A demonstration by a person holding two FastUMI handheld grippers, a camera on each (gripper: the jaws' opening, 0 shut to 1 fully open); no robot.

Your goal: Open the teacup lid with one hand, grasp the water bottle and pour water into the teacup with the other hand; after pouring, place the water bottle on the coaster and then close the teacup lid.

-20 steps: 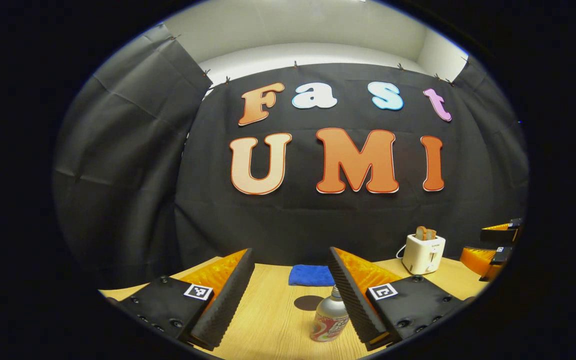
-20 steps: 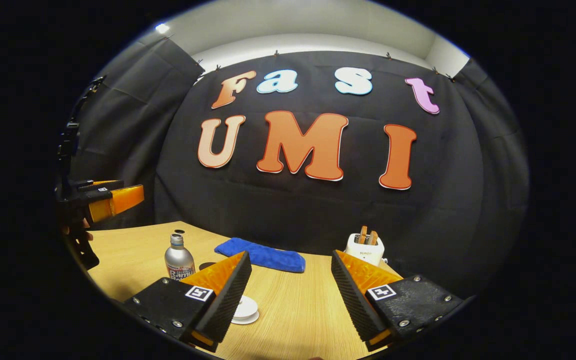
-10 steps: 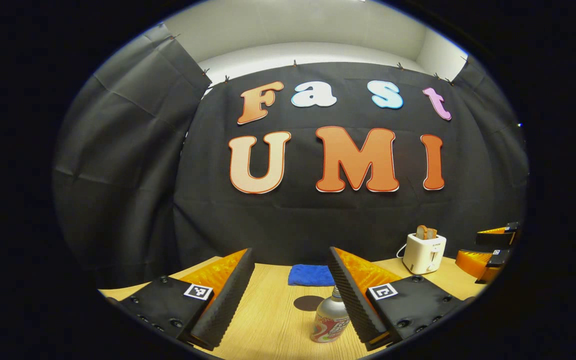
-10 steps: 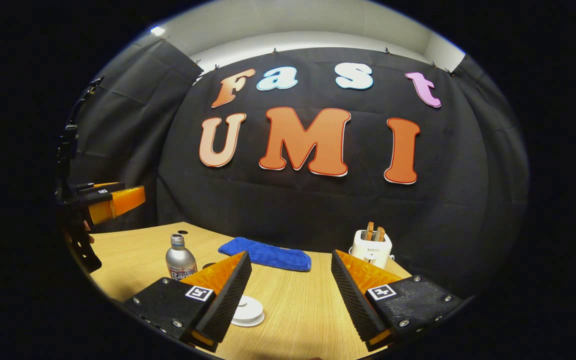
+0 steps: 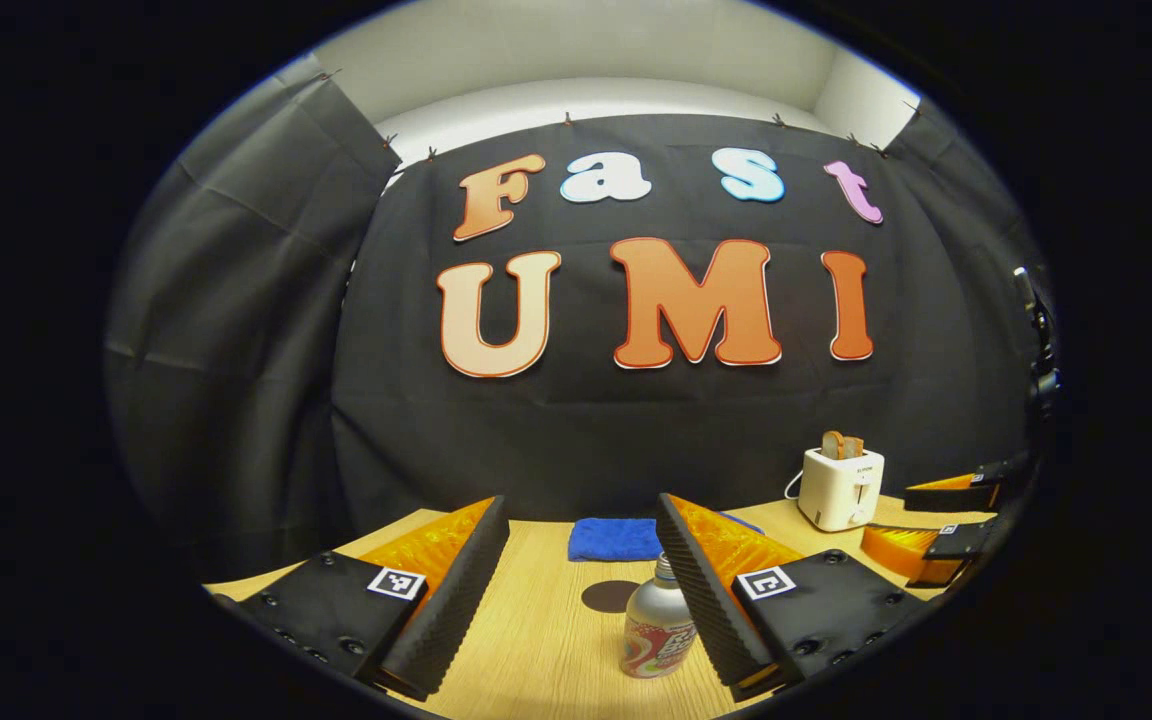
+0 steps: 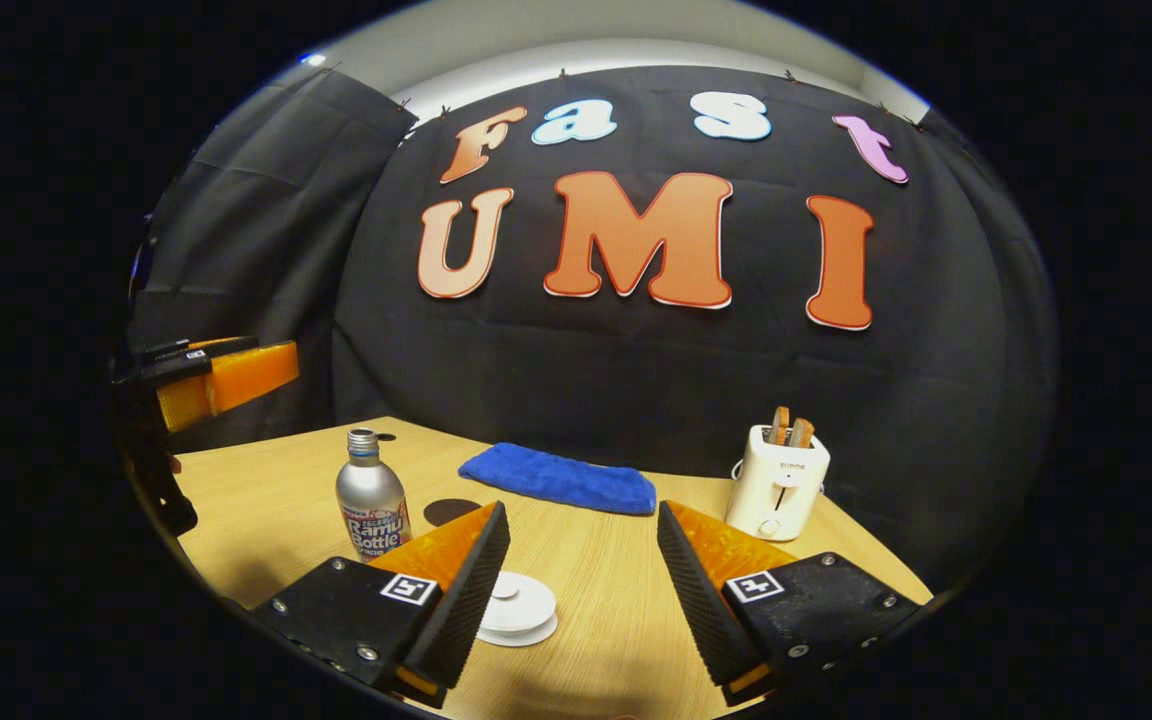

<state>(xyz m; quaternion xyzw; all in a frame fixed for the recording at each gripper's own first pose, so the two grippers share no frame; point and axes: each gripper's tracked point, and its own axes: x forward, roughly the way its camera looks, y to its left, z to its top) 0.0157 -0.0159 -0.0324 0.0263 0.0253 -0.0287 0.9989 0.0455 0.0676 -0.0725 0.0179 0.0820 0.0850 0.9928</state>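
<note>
Left gripper view: water bottle [image 5: 658,630] beside right-hand fingers [image 5: 698,590]

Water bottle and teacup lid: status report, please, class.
Both grippers open, left, right. Water bottle upright on table, ungrasped. Teacup lid on. Nothing blocking.

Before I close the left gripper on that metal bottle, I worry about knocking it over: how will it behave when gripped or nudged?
The water bottle stands tall on a narrow base, so a sideways nudge near its neck would probably tip it. Its smooth metal wall looks slippery; grip the wide body. It appears uncapped, so a tilt may spill. The left gripper is open.
</note>
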